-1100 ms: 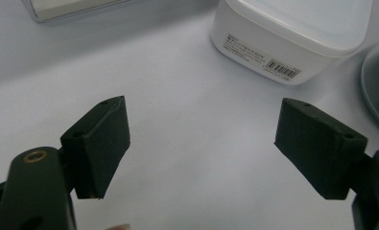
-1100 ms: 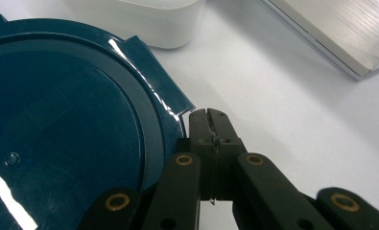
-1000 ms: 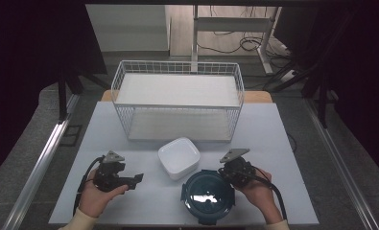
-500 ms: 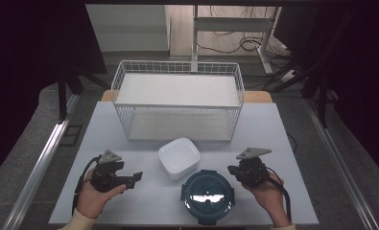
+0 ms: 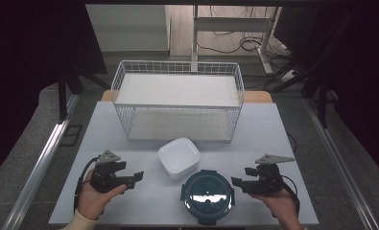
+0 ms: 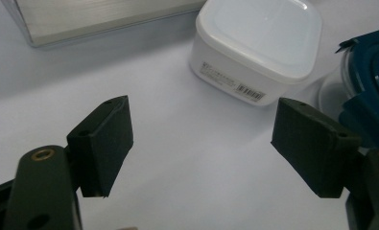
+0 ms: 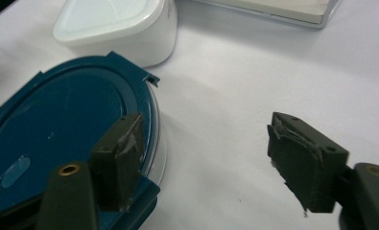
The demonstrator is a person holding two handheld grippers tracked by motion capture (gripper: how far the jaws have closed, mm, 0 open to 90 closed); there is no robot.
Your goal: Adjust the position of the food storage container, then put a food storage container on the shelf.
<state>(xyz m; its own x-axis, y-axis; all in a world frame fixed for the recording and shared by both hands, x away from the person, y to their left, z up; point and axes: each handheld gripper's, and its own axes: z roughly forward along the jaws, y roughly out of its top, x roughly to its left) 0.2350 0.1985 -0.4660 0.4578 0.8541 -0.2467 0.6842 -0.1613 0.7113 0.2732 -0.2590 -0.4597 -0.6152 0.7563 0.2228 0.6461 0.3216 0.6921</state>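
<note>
The round container (image 5: 207,196) sits at the near edge of the tabletop (image 5: 273,124), directly in front of the person, and the other things are placed from it. It has a dark teal snap-on lid with small locking tabs around the rim, over a clear, glassy-looking body; the lid is smooth and glossy enough to throw back the light. It lies flat with the lid on, apparently set down where either hand can reach it. The right gripper (image 5: 240,182) hangs just beside its right rim; its jaws have just been opening and now stand wide apart with nothing between them, one black pad seen over the lid's edge in the right gripper view, so this reads as a release and not a grip. Just beyond the round container, touching or nearly touching it, rests a white square container (image 5: 179,157) with rounded corners, a matte plastic lid and a barcode label on its side wall. To the left of the round container, well apart from it, the left gripper (image 5: 135,177) is held low with its jaws apart and empty, pointing towards both containers. Farther beyond stands a white wire basket (image 5: 177,103), rectangular and open-topped, likely the place where the containers belong.
</note>
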